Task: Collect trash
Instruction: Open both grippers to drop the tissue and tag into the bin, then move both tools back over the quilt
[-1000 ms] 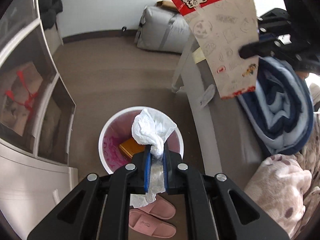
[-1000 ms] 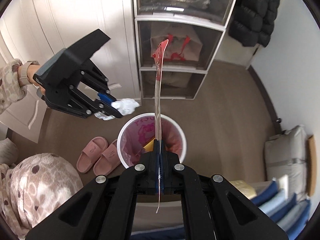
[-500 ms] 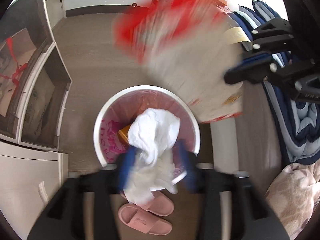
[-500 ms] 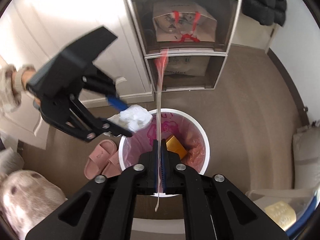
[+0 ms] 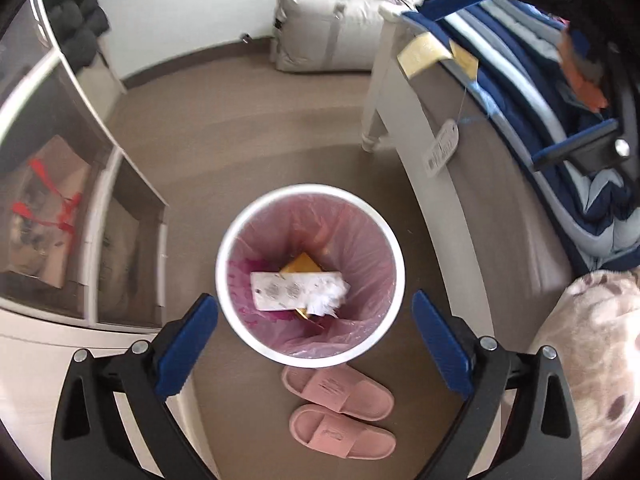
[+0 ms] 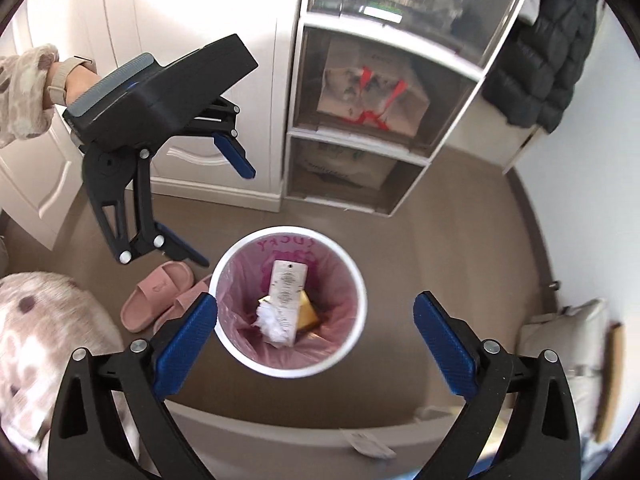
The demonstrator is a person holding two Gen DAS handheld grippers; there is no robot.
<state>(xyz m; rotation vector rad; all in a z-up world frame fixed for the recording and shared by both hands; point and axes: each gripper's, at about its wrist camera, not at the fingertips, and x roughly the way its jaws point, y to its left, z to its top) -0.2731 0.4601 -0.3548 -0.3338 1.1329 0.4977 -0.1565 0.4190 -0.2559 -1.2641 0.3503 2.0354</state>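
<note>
Left wrist view: we're hanging over the bin (image 5: 310, 216), both drops done.
We've just been opening both claws: left gripper (image 5: 314, 346) and right gripper (image 6: 316, 344) are gaping, empty; tissue (image 5: 326, 298) and wrapper (image 5: 288, 290) now lying inside, so we're moving on to more trash.

The white bin (image 5: 310, 354) looks like smooth plastic, lined with thin, glossy pink film (image 5: 360, 264). Inside lie a matt paper wrapper (image 5: 296, 290) and crumpled tissue (image 5: 330, 300). The near pink slippers (image 5: 340, 412) look like matt foam.
</note>
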